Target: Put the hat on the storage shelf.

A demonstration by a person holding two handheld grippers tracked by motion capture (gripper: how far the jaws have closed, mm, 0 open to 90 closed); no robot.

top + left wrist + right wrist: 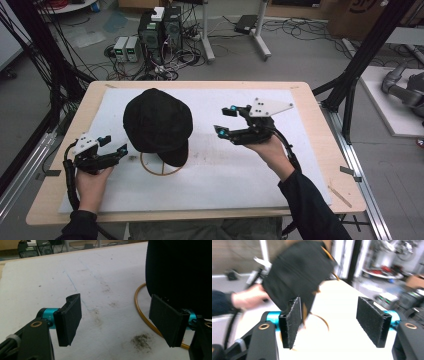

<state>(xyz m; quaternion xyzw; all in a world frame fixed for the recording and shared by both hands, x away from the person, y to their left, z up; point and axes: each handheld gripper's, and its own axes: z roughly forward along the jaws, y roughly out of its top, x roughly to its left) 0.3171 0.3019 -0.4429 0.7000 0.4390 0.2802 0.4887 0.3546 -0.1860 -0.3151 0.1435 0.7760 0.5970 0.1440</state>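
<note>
A black cap (pixel 157 122) sits on a thin golden ring stand (pixel 160 167) left of the mat's middle. My left gripper (pixel 115 145) rests low beside the stand's left side, open, with nothing between its jaws. In the left gripper view the open left gripper (pixel 120 322) looks over the stained mat, with the cap (pixel 180 272) and ring (pixel 140 310) by its right jaw. My right gripper (pixel 225 120) hovers right of the cap, open and apart from it. The right gripper view is blurred; the open right gripper (pixel 332 320) faces the cap (pixel 297 275), with a hand (pixel 247 298) behind.
A white mat (pixel 250 170) covers most of the wooden table (pixel 320 150). A thin wooden stick (pixel 340 196) lies near the front right corner. Computers and cables (pixel 160 35) stand on the floor beyond the table. Black frame posts (pixel 360 55) rise at the right.
</note>
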